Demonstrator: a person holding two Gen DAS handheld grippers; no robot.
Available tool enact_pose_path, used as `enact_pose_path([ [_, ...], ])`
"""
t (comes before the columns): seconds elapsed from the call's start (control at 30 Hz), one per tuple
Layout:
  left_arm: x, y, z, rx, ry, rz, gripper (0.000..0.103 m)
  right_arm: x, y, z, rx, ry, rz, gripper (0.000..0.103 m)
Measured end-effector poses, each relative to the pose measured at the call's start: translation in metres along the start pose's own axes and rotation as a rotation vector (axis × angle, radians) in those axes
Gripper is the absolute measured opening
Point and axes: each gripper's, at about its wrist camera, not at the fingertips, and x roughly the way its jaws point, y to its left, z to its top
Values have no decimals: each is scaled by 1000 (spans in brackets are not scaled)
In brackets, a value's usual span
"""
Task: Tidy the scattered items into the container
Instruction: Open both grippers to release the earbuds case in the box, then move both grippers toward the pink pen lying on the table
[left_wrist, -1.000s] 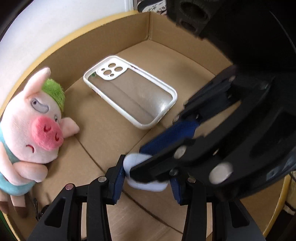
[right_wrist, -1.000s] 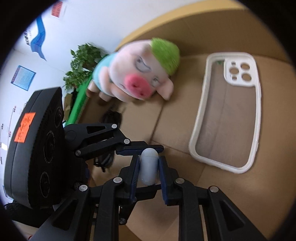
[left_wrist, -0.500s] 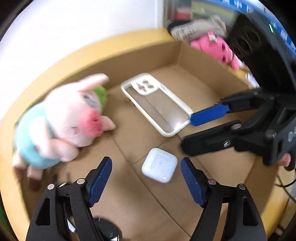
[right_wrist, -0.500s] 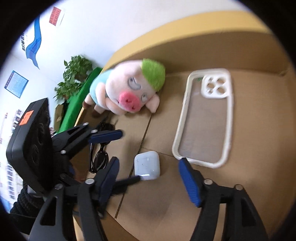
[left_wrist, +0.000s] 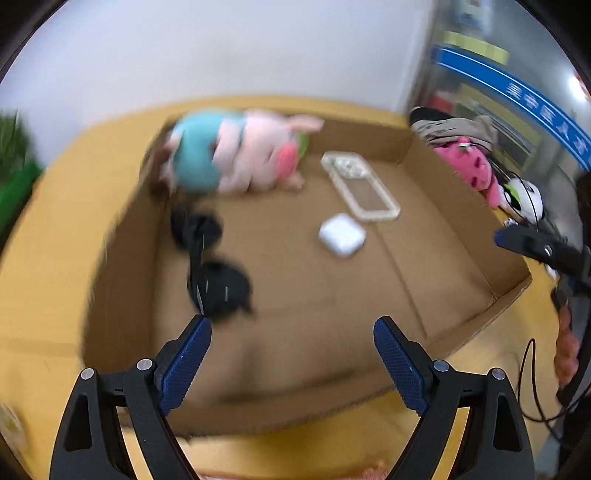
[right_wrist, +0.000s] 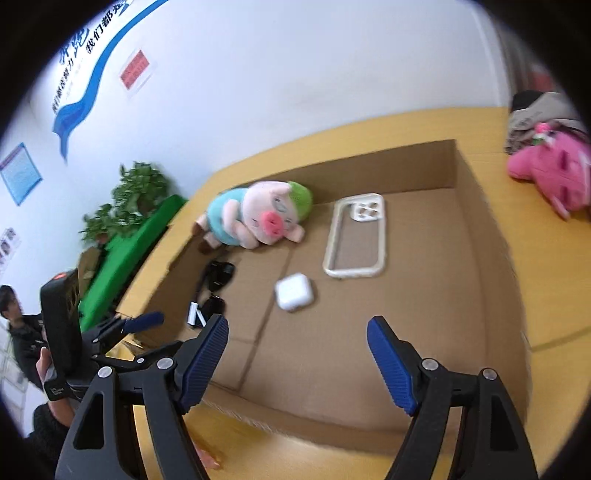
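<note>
Both claws, left (left_wrist: 291, 356) and right (right_wrist: 297, 356), gape empty above the cardboard box (right_wrist: 480, 258).

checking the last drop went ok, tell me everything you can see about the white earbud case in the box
The white earbud case is a small, rounded-corner square of smooth glossy plastic, closed as far as can be told. It lies flat on the floor of the cardboard box, near the middle, by a flap seam. It sits just in front of the clear phone case, with a narrow gap between them. Neither gripper touches it: the left gripper and right gripper are both open and away from it.
</note>
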Motion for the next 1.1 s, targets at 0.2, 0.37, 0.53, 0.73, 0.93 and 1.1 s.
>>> enact_pose_path([
  [0.2, -6, -4, -22, -47, -11, -5, 92, 2, -7, -34, -49, 45, -91, 78],
  [0.37, -10, -11, -27, -57, -16, 7, 93, -1, -11, -49, -115, 18, -129, 77],
  [0.53, -31, -27, -24, -6, -108, 120, 93, -13, -10, -48, -149, -16, -145, 77],
  [0.73, -74, -58, -34, 45, -292, 208, 103, -43, 14, -48, -229, -115, -201, 78],
  [0.93, -89, -79, -50, 57, -360, 208, 103, -54, 27, -63, -238, -130, -203, 78],
  [1.1, -87, -83, -58, 51, -357, 195, 103, -59, 27, -74, -232, -128, -234, 78],
])
